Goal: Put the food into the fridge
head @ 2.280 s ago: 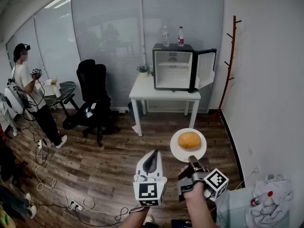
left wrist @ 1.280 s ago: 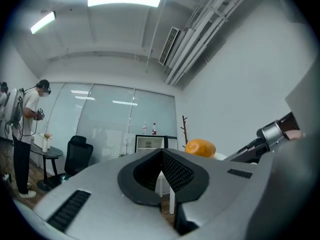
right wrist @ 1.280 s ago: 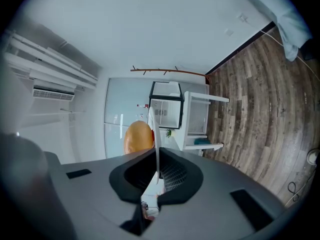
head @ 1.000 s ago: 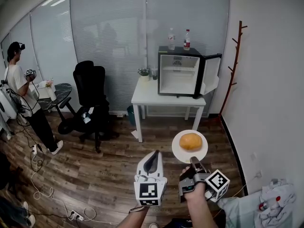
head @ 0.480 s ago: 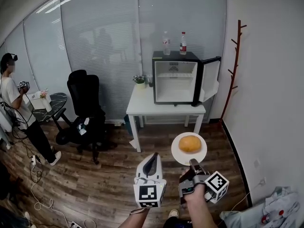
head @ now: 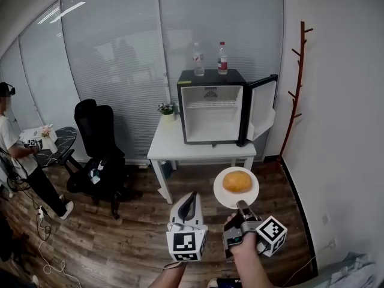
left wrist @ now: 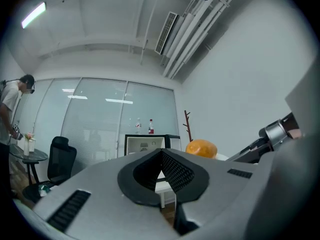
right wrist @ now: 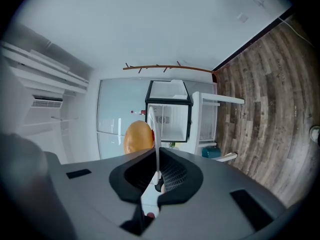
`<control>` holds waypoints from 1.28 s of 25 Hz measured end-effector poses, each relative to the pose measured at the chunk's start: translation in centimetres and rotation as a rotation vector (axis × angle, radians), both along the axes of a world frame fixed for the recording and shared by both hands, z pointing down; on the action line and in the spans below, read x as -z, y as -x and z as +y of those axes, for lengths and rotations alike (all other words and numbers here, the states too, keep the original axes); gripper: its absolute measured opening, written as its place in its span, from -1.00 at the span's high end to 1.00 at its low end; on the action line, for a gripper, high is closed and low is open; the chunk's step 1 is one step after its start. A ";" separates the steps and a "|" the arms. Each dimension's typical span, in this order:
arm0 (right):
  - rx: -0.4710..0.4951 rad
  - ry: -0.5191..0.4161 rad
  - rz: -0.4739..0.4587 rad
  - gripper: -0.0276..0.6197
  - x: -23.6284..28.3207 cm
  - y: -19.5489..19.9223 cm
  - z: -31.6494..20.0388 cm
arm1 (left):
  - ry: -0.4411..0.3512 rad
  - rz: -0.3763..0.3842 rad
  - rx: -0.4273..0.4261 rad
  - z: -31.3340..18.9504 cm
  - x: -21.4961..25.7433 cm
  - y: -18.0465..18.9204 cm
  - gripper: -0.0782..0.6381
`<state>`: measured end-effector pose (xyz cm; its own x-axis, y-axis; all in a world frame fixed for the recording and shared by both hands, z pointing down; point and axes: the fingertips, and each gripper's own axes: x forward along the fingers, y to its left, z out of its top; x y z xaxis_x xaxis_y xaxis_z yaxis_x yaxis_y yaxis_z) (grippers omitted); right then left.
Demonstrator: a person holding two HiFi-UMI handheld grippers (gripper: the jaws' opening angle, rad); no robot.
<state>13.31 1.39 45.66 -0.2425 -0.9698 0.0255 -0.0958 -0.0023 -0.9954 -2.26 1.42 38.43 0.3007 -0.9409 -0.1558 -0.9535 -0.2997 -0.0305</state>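
A small black fridge point(head: 213, 110) stands on a white table point(head: 201, 152) ahead, its door point(head: 261, 110) swung open to the right and its white inside bare. My right gripper point(head: 241, 207) is shut on the rim of a white plate point(head: 220, 192) that carries a golden bun point(head: 237, 181). In the right gripper view the plate point(right wrist: 157, 149) shows edge-on between the jaws, with the bun point(right wrist: 138, 137) to its left. My left gripper point(head: 191, 201) is held beside it, shut with nothing in it. The left gripper view shows the bun point(left wrist: 201, 148) at the right.
Two bottles point(head: 210, 59) stand on top of the fridge and a small potted plant point(head: 164, 110) sits on the table's left end. A black office chair point(head: 96, 143) is at the left, a person point(head: 18, 161) beyond it. A wooden coat rack point(head: 297, 83) stands against the right wall.
The fridge and table have drawn nearer and shifted left in the head view. Both grippers keep their places, the plate with the bun still held.
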 end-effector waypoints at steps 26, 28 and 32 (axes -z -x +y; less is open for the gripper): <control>-0.009 0.028 0.028 0.81 -0.5 2.6 -23.4 | 0.006 0.005 0.002 -23.8 -0.9 3.3 0.71; -0.017 0.022 0.027 0.81 0.0 3.7 -25.4 | 0.004 0.004 -0.006 -25.9 -0.7 4.5 0.71; -0.039 0.020 0.034 0.81 0.3 5.2 -28.6 | -0.004 0.005 -0.026 -29.5 -0.3 6.1 0.71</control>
